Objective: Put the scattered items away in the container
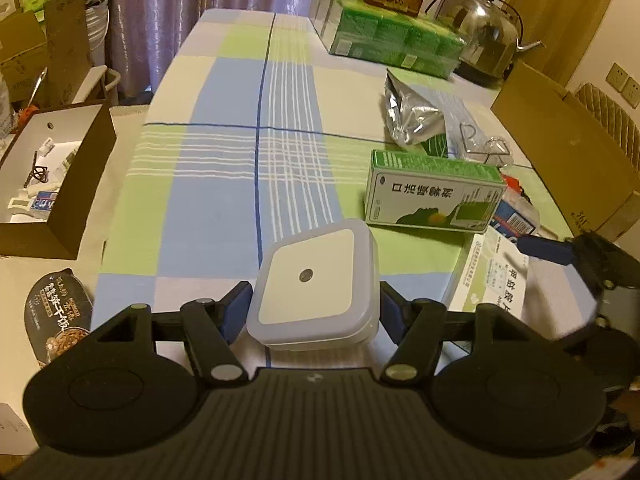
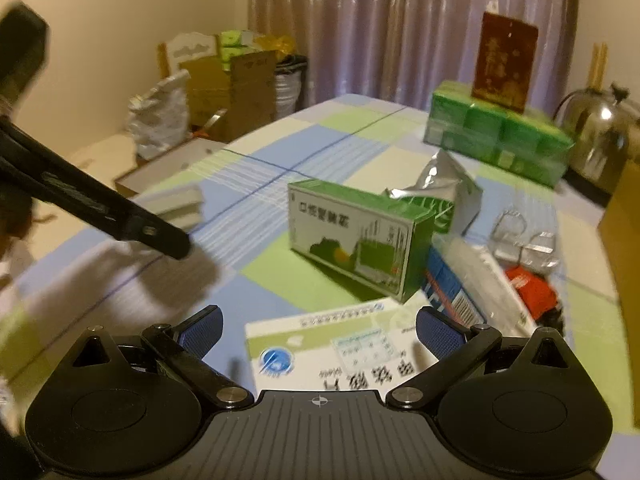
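- Two hand-held grippers are in view. The left gripper (image 1: pixel 312 308) is clamped on a square white night light (image 1: pixel 314 284), one blue pad against each side of its housing, and it is carried above the checked tablecloth (image 1: pixel 224 184).
- The right gripper (image 2: pixel 318 332) has its jaws apart and empty, poised over a flat white-and-green carton (image 2: pixel 332 352) at the near edge of the table.
- The container, an open brown box (image 1: pixel 56 176) with a white interior, stands off the left edge of the table and already holds several small items.
- Remaining clutter lies on the right half of the table: a green medicine box (image 1: pixel 434 194), a silver foil pouch (image 1: pixel 412 114), and smaller items behind them, too blurred to identify.
- Current step, as judged: transport the night light to the box.
- Keep the clamp pressure steady; the housing looks smooth and rounded and could slip out forward if the grip loosens.
- Travel left with the light level, clear the box's near wall, then lower inside before releasing.
- Aim for a bare patch of the box floor so the light does not land on the items already inside.
- Keep the right gripper clear of the left gripper's path.
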The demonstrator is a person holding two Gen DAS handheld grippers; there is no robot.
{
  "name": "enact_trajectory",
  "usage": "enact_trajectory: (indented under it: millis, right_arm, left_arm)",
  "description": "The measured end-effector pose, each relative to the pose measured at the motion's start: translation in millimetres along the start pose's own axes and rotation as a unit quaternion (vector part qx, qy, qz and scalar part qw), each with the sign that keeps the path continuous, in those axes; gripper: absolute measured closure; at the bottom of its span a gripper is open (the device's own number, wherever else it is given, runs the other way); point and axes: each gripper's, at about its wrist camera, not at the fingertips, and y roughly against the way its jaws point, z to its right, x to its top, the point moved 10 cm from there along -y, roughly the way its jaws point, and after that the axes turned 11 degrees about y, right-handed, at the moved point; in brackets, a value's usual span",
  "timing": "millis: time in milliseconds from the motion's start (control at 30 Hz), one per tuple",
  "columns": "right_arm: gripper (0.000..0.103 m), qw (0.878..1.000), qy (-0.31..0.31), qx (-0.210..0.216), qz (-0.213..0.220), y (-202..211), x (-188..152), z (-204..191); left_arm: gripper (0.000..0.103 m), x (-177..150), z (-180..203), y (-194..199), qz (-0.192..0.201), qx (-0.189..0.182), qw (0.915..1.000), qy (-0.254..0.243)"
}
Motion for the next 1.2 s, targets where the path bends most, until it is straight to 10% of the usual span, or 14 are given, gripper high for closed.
enact_trajectory:
  millis: [867, 1200]
  right_arm:
    - [0.007, 0.985, -0.123, -0.094, -0.073, 85.3, -102.7, 101.2]
    - [0.007, 0.988, -0.124, -0.063, -0.065, 68.4, -96.8, 96.6]
  left_arm:
    - [0.054, -32.1, 97.1, -15.9, -0.019, -0.028, 0.9927, -0.116]
    - [0.028, -26.5, 101.0, -28.9, -0.041, -0.043, 0.9841, -0.167]
